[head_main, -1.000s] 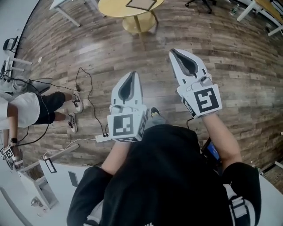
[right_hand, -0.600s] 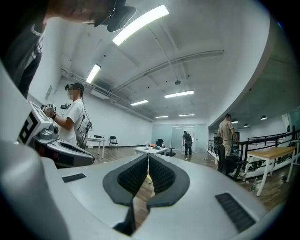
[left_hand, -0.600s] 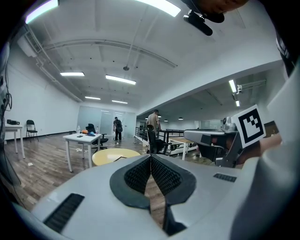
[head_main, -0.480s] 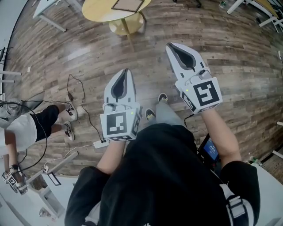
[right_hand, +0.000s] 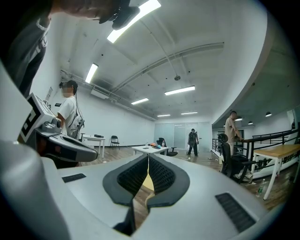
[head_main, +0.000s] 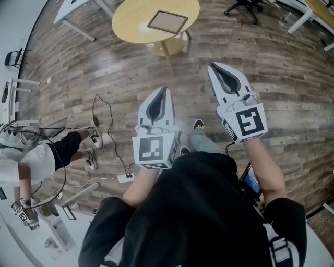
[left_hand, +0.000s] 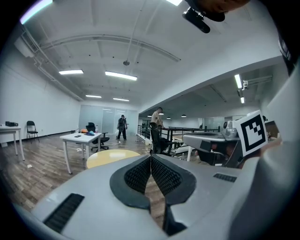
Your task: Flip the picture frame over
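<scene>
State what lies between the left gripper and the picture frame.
In the head view, only wood floor, then the foot and rim of the yellow table, separate the left gripper from the frame.

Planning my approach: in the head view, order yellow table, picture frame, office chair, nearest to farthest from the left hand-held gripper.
1. Yellow table, near rim straight ahead.
2. Picture frame, on its top.
3. Office chair, beyond, right.

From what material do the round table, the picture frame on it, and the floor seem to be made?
Round table: probably wood or laminate; pale yellow, smooth, with a soft sheen.
Picture frame: thin dark border, perhaps wood or plastic; the brown panel inside looks like matte board.
Floor: wood or wood-look planks; the signs are visible grain, plank seams and glossy reflections.
</scene>
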{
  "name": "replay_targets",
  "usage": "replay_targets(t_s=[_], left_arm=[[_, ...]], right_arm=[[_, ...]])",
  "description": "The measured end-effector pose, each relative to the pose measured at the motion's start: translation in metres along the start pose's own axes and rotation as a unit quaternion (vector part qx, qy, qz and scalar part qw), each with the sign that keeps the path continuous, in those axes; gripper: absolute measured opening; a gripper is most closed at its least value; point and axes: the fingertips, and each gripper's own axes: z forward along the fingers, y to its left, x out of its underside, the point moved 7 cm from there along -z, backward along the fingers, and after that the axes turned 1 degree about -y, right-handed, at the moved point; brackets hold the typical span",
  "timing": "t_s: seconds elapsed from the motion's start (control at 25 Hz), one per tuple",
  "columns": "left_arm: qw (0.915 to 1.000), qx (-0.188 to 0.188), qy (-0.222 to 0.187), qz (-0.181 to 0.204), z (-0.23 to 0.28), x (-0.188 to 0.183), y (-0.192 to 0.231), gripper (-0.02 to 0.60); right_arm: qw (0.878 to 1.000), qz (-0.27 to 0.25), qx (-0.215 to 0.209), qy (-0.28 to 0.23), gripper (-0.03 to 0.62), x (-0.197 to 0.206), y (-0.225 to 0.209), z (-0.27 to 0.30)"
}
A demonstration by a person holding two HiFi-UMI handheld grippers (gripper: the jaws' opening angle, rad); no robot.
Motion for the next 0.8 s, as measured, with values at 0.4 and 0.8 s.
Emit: replay_targets(t_s=[0.4, 0.8], left_arm=[[0.9995, -0.025, 0.002, 0.019, 0.076, -0.022, 0.007, 0.023], [0.9993, -0.032, -0.002, 0.022, 0.127, -0.029, 0.042, 0.023]], right_arm=[[1.0, 0.021, -0.022, -0.01, 0.019, 0.013, -0.061, 0.056], [0.999, 0.022, -0.034, 0.0, 0.018, 0.026, -0.083, 0.116]])
